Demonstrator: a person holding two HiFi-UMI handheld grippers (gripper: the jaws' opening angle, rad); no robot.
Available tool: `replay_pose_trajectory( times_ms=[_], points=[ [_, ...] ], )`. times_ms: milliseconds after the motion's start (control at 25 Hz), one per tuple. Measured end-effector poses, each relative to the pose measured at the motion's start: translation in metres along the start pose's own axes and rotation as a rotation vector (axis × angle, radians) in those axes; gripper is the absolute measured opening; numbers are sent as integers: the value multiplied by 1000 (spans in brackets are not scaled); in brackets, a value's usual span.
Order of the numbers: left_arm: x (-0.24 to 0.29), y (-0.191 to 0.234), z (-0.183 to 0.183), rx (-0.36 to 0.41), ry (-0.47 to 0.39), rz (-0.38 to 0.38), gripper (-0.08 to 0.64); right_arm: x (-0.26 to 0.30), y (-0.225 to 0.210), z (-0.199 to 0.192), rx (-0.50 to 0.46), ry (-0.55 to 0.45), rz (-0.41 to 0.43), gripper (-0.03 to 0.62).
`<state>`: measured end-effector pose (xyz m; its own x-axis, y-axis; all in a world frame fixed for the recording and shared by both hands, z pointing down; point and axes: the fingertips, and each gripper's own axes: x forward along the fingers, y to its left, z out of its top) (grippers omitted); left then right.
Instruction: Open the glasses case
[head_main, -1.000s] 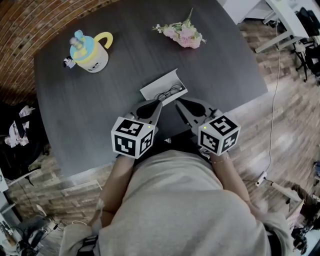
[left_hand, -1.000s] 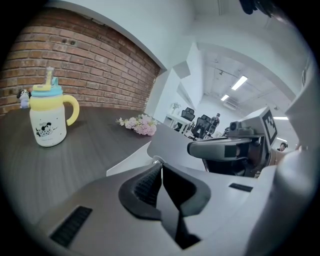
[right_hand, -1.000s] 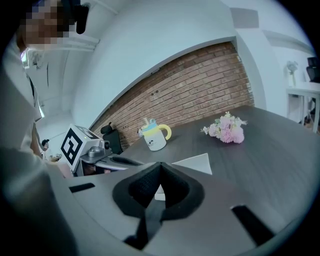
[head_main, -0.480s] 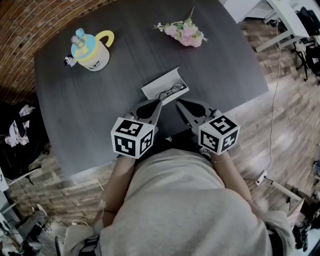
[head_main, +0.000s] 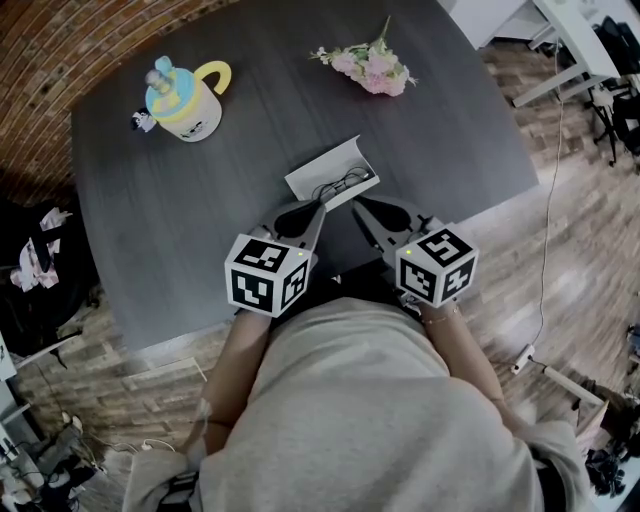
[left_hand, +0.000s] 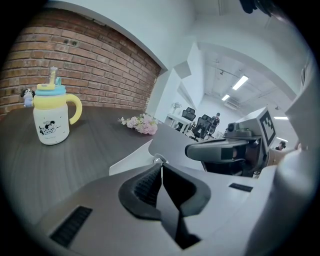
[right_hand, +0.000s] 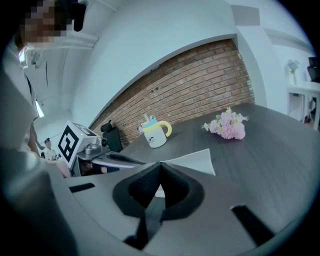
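Observation:
The white glasses case (head_main: 330, 172) lies open on the dark table (head_main: 180, 230), lid raised, with dark-framed glasses (head_main: 342, 184) inside. My left gripper (head_main: 318, 205) is shut and empty, its tips just short of the case's near left side. My right gripper (head_main: 356, 205) is also shut and empty, tips close to the case's near right corner. In the left gripper view the jaws (left_hand: 161, 165) meet in front of the white case (left_hand: 131, 159), with the right gripper (left_hand: 220, 150) beside it. The right gripper view shows its closed jaws (right_hand: 160, 164) before the case lid (right_hand: 194, 160).
A yellow-and-blue lidded mug (head_main: 187, 104) stands at the table's far left. A small bunch of pink flowers (head_main: 368, 68) lies at the far right. The table's near edge runs just under both grippers, against the person's body. Wooden floor and office furniture lie to the right.

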<state>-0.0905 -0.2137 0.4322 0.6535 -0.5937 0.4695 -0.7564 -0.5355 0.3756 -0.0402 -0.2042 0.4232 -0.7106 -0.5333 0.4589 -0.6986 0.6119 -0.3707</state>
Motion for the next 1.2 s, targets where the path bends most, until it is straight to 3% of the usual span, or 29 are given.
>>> replay_pose_trajectory(
  times_ms=[1200],
  points=[
    [-8,-1,-13,-26,25,-12,26,5,23,-6,-27,15,60,8]
  ],
)
